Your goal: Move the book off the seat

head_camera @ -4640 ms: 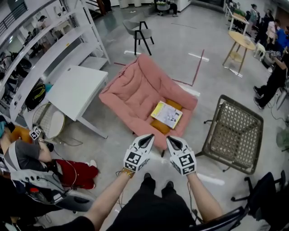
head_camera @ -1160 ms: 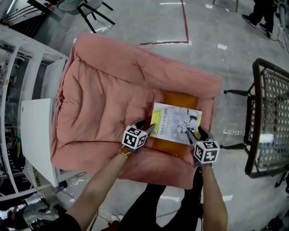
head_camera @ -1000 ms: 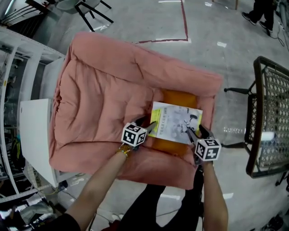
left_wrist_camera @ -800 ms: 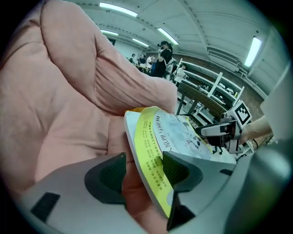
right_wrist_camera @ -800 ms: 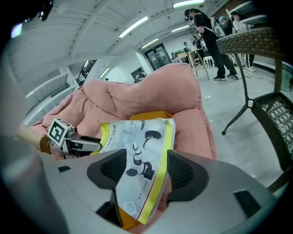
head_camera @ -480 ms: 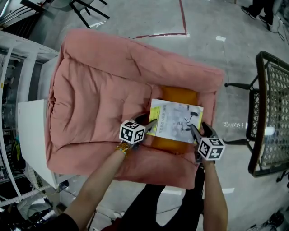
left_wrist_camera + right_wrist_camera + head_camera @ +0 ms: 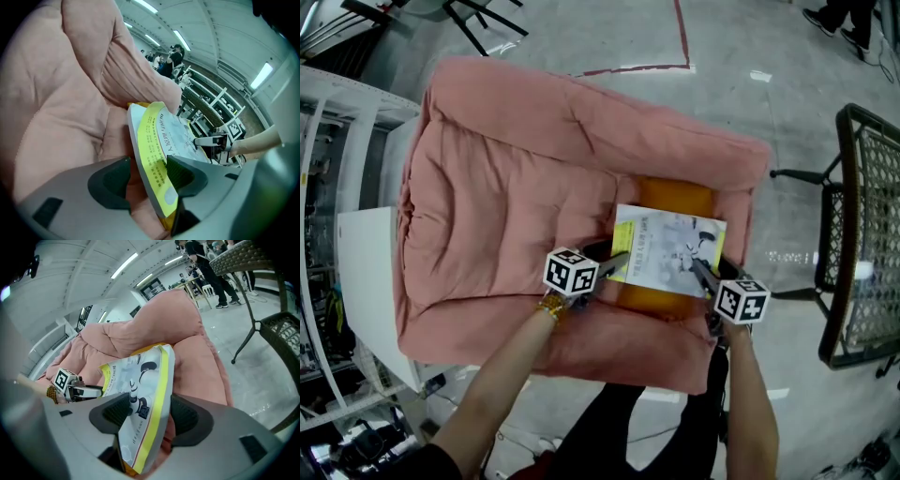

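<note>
A book [image 7: 670, 251] with a white and yellow cover lies on an orange cushion [image 7: 675, 199] in the pink padded seat [image 7: 516, 178]. My left gripper [image 7: 614, 258] is at the book's left edge and my right gripper [image 7: 698, 267] at its right edge. In the left gripper view the left gripper [image 7: 147, 176] straddles the yellow-edged book [image 7: 161, 136] with a gap to one pad, so it is open. The right gripper view shows the right gripper [image 7: 150, 413] open around the book [image 7: 140, 380] in the same way.
A white table [image 7: 361, 272] and white shelving [image 7: 328, 141] stand left of the seat. A dark wicker chair [image 7: 862, 234] is at the right. Black chair legs [image 7: 478, 19] and red floor tape [image 7: 680, 37] lie beyond the seat.
The person has walked up to the seat and both grippers have come to the book's side edges. Over the last second the right gripper sank slightly; the book has not moved.
</note>
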`<control>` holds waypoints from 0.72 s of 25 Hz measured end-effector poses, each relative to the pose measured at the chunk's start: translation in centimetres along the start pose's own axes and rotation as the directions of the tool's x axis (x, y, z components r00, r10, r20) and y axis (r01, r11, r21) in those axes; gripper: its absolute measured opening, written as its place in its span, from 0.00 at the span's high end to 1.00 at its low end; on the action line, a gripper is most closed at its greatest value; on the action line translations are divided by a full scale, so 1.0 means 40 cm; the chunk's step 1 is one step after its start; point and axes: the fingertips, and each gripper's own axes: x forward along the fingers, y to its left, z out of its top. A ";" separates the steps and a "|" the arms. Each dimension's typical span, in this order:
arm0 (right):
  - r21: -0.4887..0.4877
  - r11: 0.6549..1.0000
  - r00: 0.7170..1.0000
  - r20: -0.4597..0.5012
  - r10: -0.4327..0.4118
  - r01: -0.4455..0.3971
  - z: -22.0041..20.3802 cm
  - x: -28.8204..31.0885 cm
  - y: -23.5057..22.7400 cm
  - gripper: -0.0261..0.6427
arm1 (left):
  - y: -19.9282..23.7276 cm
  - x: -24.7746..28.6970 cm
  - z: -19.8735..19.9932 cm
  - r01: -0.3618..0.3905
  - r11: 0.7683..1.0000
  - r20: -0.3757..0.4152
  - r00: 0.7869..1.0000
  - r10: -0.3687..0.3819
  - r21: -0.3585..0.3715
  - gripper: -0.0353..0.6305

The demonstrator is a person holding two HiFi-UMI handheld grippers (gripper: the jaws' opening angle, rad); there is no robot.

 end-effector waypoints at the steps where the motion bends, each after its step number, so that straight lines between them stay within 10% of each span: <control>1: 0.005 1.000 1.000 0.000 0.008 -0.008 0.000 0.003 0.005 0.56 | 0.000 0.002 -0.005 0.015 1.000 -0.004 1.000 -0.016 -0.024 0.59; 18: -0.024 1.000 1.000 -0.030 -0.006 0.005 0.008 -0.006 0.007 0.59 | -0.006 0.018 0.003 -0.005 0.998 -0.065 0.998 0.001 -0.070 0.66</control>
